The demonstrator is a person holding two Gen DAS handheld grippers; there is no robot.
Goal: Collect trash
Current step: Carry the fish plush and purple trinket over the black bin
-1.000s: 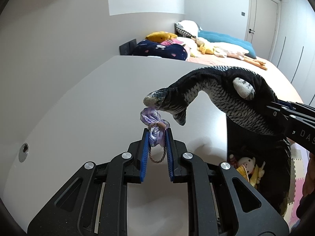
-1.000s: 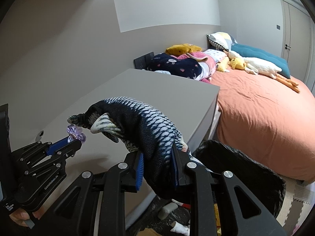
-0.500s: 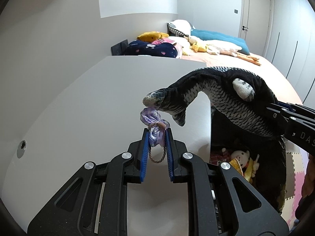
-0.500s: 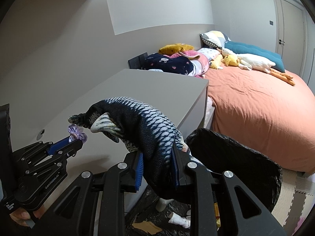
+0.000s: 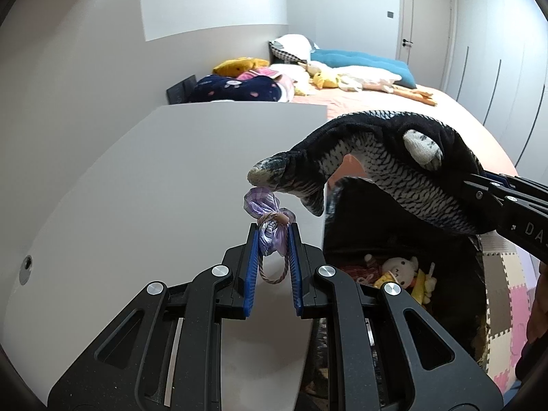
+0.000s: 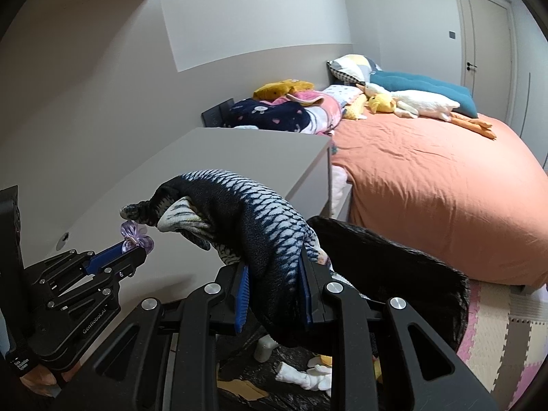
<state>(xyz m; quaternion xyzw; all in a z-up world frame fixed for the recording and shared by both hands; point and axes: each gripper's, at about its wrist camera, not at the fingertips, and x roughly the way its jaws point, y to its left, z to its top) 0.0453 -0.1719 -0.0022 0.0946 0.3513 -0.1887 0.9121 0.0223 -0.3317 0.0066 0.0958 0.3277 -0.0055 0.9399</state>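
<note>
The left gripper (image 5: 273,239) is clamped on a small purple bundle (image 5: 265,210) tied with a cord loop, held above the grey surface (image 5: 171,185) near its edge. The right gripper (image 6: 275,291) grips a dark scaly fish plush (image 6: 239,205), long body arching out leftward, its snout touching or just above the bundle. Now the key relation: the black trash bag (image 5: 404,226) gapes just right of the left gripper and directly beneath the right one, mouth open, toys already inside. The right gripper looks nearer the drop; the bundle likely needs a short carry rightward past the surface edge.
</note>
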